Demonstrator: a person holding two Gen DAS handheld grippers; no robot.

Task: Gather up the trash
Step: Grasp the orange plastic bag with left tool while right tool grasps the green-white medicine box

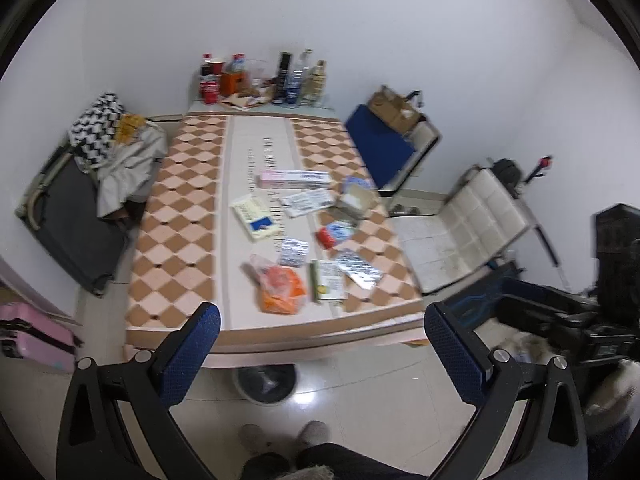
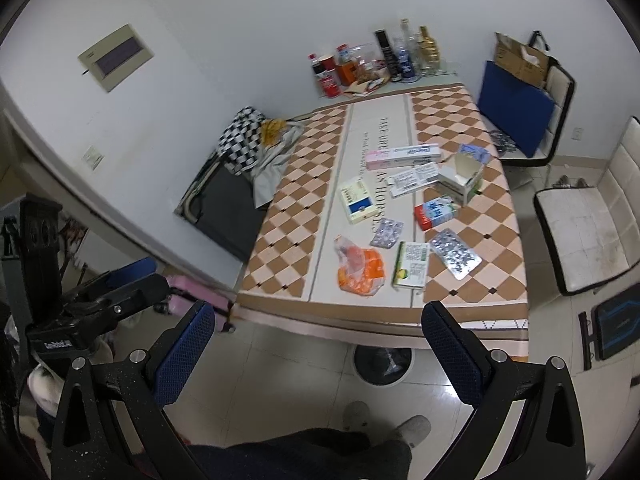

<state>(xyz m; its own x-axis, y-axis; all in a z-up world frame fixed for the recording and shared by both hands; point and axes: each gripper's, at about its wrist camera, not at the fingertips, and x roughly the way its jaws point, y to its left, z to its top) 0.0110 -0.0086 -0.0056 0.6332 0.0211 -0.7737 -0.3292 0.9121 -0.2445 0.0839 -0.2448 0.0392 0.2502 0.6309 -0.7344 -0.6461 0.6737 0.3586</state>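
Trash lies scattered on a checkered table (image 1: 176,216) (image 2: 288,216): an orange plastic bag (image 1: 280,286) (image 2: 360,270), a green and white box (image 1: 329,286) (image 2: 412,265), two silver blister packs (image 1: 294,252) (image 2: 456,255), a red and blue carton (image 1: 334,234) (image 2: 436,212), a yellow box (image 1: 258,218) (image 2: 357,200), an open cardboard box (image 1: 354,200) (image 2: 460,180) and a long pink box (image 1: 294,179) (image 2: 402,157). A round bin (image 1: 265,380) (image 2: 383,364) stands on the floor under the table's near edge. My left gripper (image 1: 322,348) and right gripper (image 2: 318,350) are open and empty, held before the near edge.
Bottles and cans (image 1: 260,80) (image 2: 376,62) stand at the table's far end. A grey cot with clothes (image 1: 80,208) (image 2: 232,196) is at the left, white chairs (image 1: 468,228) (image 2: 588,228) at the right, a pink suitcase (image 1: 32,340) on the floor.
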